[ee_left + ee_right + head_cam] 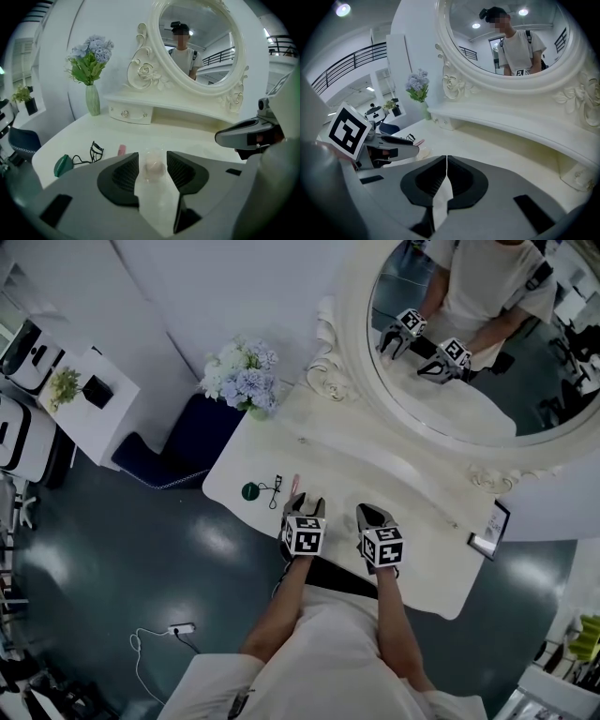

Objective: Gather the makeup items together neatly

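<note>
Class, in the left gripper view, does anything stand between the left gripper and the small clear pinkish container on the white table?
Nothing visible does: the small clear pinkish container lies on the white table, right between the open jaws of the left gripper.

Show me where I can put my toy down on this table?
The table's right side is bare, between the right gripper and the frame. Also the strip under the mirror shelf. Left corner is crowded: compact, curler, pink tube, jar.

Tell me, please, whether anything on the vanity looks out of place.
Nothing looks spilled or damaged; the green round case, eyelash curler and pink tube simply lie loosely scattered near one end of the vanity table.
</note>
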The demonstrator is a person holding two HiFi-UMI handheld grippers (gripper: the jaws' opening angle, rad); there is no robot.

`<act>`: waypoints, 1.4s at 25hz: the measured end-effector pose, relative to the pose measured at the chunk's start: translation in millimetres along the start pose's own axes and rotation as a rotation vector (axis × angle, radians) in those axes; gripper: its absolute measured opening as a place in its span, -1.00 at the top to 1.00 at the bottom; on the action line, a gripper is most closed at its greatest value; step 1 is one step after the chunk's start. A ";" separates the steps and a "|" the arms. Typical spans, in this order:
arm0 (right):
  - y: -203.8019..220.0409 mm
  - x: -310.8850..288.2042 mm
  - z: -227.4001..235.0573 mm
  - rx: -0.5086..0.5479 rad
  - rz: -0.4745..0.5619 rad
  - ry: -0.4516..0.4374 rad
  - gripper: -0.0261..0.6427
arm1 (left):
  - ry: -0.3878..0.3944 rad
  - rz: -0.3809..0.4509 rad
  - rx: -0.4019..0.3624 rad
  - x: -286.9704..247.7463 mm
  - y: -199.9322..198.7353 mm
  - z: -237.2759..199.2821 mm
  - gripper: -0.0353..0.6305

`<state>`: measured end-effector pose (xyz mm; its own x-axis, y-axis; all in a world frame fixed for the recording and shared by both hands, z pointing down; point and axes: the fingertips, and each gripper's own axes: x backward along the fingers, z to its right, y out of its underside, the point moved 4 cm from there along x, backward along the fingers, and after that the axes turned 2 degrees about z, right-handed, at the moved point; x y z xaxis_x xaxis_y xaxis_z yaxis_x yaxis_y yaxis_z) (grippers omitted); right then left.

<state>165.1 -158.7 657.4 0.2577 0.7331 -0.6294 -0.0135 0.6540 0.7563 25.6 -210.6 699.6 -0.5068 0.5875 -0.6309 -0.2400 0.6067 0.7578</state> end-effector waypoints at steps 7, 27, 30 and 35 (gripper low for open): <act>-8.1 6.5 -21.4 0.040 0.020 -0.075 0.80 | -0.090 0.096 0.050 47.7 -1.8 -11.3 0.44; 73.8 89.3 -109.2 0.049 0.060 -0.249 0.80 | -0.338 0.313 0.146 249.9 97.7 8.3 0.85; 80.7 100.9 -120.7 0.066 0.065 -0.268 0.80 | -0.343 0.318 0.148 266.8 109.0 14.3 0.85; 86.7 107.5 -137.5 0.098 0.074 -0.286 0.80 | -0.337 0.320 0.121 280.5 117.8 15.7 0.85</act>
<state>58.7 2.4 630.8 0.5210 0.6866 -0.5072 0.0478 0.5698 0.8204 -131.8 34.0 609.3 -0.2378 0.8838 -0.4028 -0.0079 0.4130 0.9107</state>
